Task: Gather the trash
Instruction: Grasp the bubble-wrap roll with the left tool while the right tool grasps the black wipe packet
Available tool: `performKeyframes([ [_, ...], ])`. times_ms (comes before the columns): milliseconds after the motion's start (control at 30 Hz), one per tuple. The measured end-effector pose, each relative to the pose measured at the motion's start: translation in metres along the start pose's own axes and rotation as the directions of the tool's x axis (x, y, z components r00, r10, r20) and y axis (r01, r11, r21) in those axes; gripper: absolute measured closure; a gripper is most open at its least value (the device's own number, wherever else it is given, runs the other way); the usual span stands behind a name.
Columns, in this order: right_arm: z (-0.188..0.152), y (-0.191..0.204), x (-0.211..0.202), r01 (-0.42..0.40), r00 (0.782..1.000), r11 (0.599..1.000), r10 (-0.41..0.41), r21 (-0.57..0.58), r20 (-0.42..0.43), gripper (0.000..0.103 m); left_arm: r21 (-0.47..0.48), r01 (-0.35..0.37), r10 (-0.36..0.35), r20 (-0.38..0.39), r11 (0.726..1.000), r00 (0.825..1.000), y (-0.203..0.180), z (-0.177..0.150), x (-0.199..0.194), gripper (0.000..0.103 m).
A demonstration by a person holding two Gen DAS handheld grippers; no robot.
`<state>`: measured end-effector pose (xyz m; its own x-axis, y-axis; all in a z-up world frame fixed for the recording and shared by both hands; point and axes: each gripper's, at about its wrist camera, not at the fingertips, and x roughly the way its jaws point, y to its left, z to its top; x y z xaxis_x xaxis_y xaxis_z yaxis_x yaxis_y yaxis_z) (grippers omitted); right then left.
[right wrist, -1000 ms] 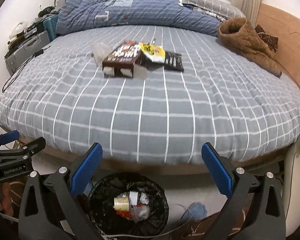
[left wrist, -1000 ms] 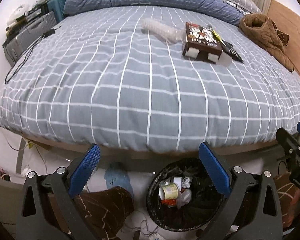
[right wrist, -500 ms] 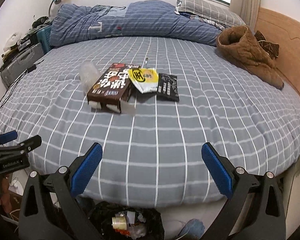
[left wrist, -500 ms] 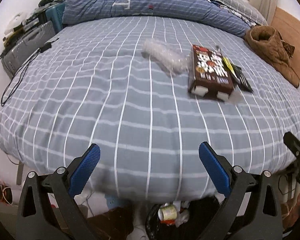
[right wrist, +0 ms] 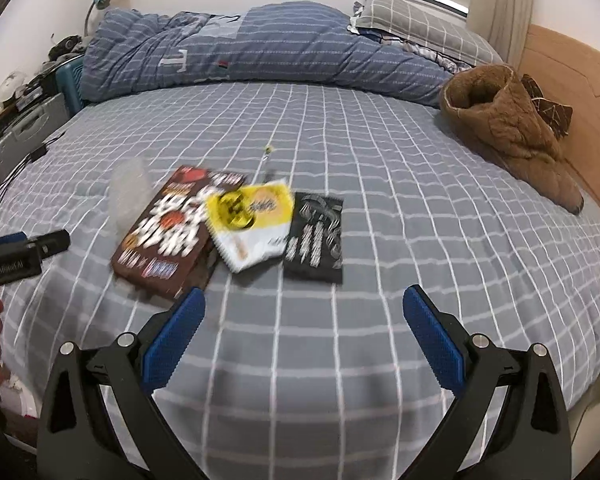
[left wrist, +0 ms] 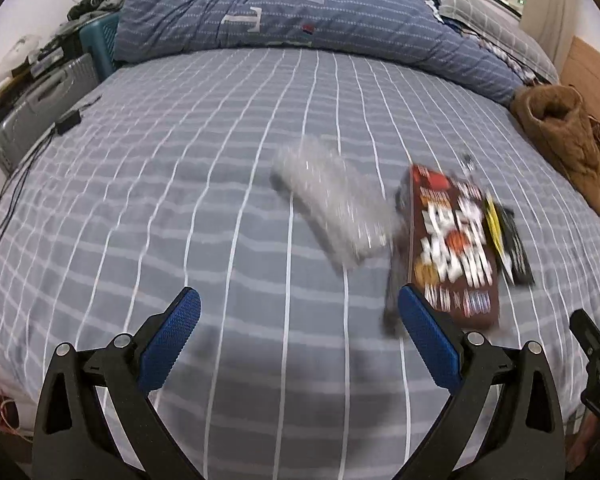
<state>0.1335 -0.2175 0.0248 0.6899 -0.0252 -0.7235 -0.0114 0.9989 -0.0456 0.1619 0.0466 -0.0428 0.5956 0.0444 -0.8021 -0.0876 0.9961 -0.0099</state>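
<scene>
Trash lies on the grey checked bed [left wrist: 180, 200]. A clear crumpled plastic bottle [left wrist: 332, 204] lies just ahead of my open, empty left gripper [left wrist: 300, 336]. Right of it sits a brown snack box [left wrist: 452, 248], which also shows in the right wrist view [right wrist: 168, 232]. A yellow-white wrapper [right wrist: 252, 220] and a black wrapper [right wrist: 316, 236] lie beside the box, just ahead of my open, empty right gripper [right wrist: 304, 332]. The bottle [right wrist: 128, 192] shows left of the box there. Both views are motion-blurred.
A rolled blue duvet [right wrist: 260, 48] and a grey pillow [right wrist: 420, 28] lie at the far side of the bed. A brown fleece garment [right wrist: 512, 132] lies at the right by the wooden headboard [right wrist: 580, 92]. Cases and clutter [left wrist: 40, 96] stand left of the bed.
Both grippers have risen and moved forward over the bed. The trash bin below the bed edge has dropped out of view. The bottle, box and wrappers are now much closer.
</scene>
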Motion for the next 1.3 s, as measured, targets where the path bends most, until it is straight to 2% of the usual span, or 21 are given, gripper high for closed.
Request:
performKeyframes([
  [300, 0.028, -0.018, 0.063, -0.01, 0.999, 1.0, 0.01, 0.01, -0.045, 0.008, -0.047, -0.002, 0.0, -0.04, 0.999, 0.999, -0.004, 0.048, 0.054, 0.006],
  [567, 0.03, -0.025, 0.096, -0.038, 0.997, 0.998, 0.042, 0.055, -0.071, 0.015, -0.053, 0.021, -0.024, -0.051, 0.998, 0.998, -0.017, 0.062, 0.082, 0.006],
  [667, 0.03, -0.024, 0.104, -0.046, 0.995, 0.997, 0.051, 0.061, -0.08, 0.017, -0.041, 0.002, -0.004, -0.057, 0.999, 0.998, -0.022, 0.066, 0.091, 0.006],
  [833, 0.029, -0.023, 0.117, -0.051, 0.993, 0.996, 0.057, 0.067, -0.1, 0.023, -0.09, 0.034, -0.042, -0.083, 0.995, 0.996, -0.023, 0.07, 0.104, 0.008],
  [900, 0.029, -0.025, 0.122, -0.063, 0.991, 0.994, 0.072, 0.085, -0.114, 0.029, -0.095, 0.046, -0.055, -0.1, 0.994, 0.993, -0.024, 0.071, 0.11, 0.015],
  [1033, 0.027, -0.026, 0.13, -0.073, 0.987, 0.992, 0.087, 0.103, -0.138, 0.039, -0.093, 0.068, -0.082, -0.148, 0.993, 0.986, -0.028, 0.068, 0.124, 0.036],
  [1100, 0.025, -0.026, 0.133, -0.073, 0.985, 0.991, 0.089, 0.109, -0.15, 0.048, -0.057, 0.046, -0.054, -0.149, 0.997, 0.987, -0.033, 0.066, 0.127, 0.04],
  [1167, 0.024, -0.027, 0.134, -0.076, 0.984, 0.991, 0.092, 0.113, -0.15, 0.049, -0.043, 0.041, -0.046, -0.139, 0.998, 0.989, -0.035, 0.064, 0.127, 0.047],
  [1300, 0.025, -0.027, 0.136, -0.071, 0.984, 0.992, 0.087, 0.108, -0.154, 0.059, -0.018, 0.043, -0.045, -0.129, 0.999, 0.991, -0.037, 0.063, 0.125, 0.056],
])
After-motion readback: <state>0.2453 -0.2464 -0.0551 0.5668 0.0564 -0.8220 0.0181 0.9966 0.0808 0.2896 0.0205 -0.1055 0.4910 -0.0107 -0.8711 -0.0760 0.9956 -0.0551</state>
